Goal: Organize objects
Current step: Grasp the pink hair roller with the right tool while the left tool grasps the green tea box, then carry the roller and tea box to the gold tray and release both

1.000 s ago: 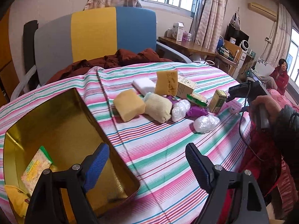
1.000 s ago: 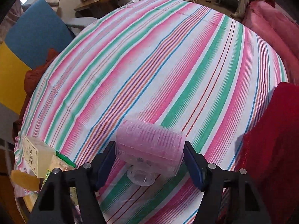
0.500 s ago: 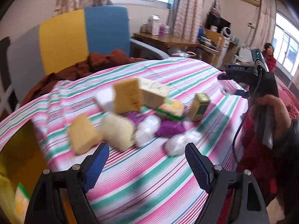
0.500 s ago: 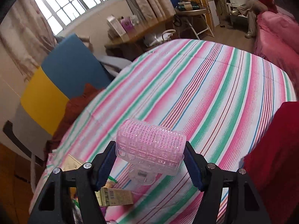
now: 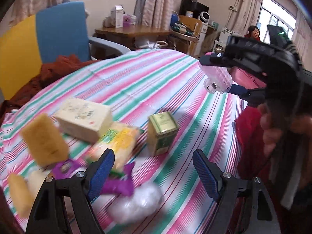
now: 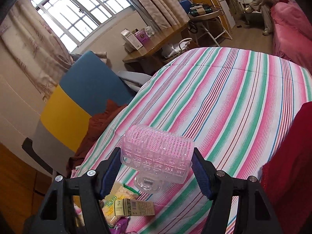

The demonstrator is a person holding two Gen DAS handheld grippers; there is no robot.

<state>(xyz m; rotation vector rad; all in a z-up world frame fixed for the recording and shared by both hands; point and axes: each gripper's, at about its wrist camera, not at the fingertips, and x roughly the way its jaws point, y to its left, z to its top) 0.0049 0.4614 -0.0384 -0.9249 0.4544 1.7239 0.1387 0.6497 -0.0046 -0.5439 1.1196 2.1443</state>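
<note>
Carrying pink hair roller (image 6: 157,152) pinched in right tongs (image 6: 156,167), now raised clear of desk (image 6: 224,97); left tongs (image 5: 153,172) spread, shifted right over pile. Ready for placement.

Window daylight; foreground seemingly motion-blurred.

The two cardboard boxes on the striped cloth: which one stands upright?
The small green cardboard box stands on end. The larger cream cardboard box, to its left, lies flat on its broad side.
</note>
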